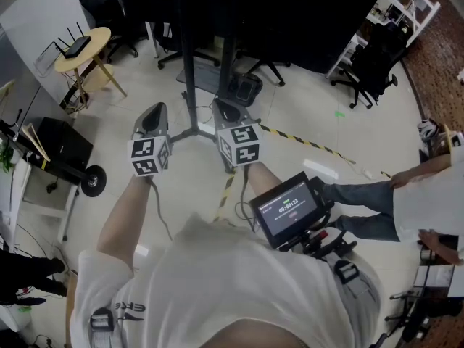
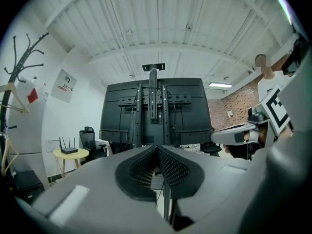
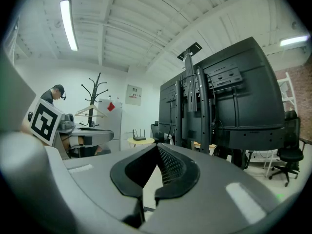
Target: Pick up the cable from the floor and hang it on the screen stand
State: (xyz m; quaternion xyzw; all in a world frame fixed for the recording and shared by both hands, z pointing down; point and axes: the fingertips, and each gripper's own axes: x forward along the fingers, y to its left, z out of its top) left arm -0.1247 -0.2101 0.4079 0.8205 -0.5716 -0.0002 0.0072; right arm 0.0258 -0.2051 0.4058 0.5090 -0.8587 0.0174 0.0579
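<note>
The screen stand (image 1: 187, 56) rises straight ahead, its black screen (image 1: 239, 6) filling the top of the head view. A dark bundle (image 1: 245, 88) lies on the stand's base; I cannot tell whether it is the cable. My left gripper (image 1: 154, 112) and right gripper (image 1: 228, 112) are held side by side, level, pointing at the stand and a short way from it. Both are shut with nothing between the jaws. The left gripper view has the screen's back (image 2: 156, 111) dead ahead over the closed left gripper (image 2: 157, 148). In the right gripper view the screen's back (image 3: 229, 101) is to the right of the closed right gripper (image 3: 157, 148).
A round yellow table with a router (image 1: 81, 48) stands at the back left, office chairs (image 1: 371, 67) at the back right. Yellow-black tape (image 1: 304, 143) crosses the floor. Another person (image 1: 413, 194) sits at the right. A coat rack (image 3: 95, 96) stands by the far wall.
</note>
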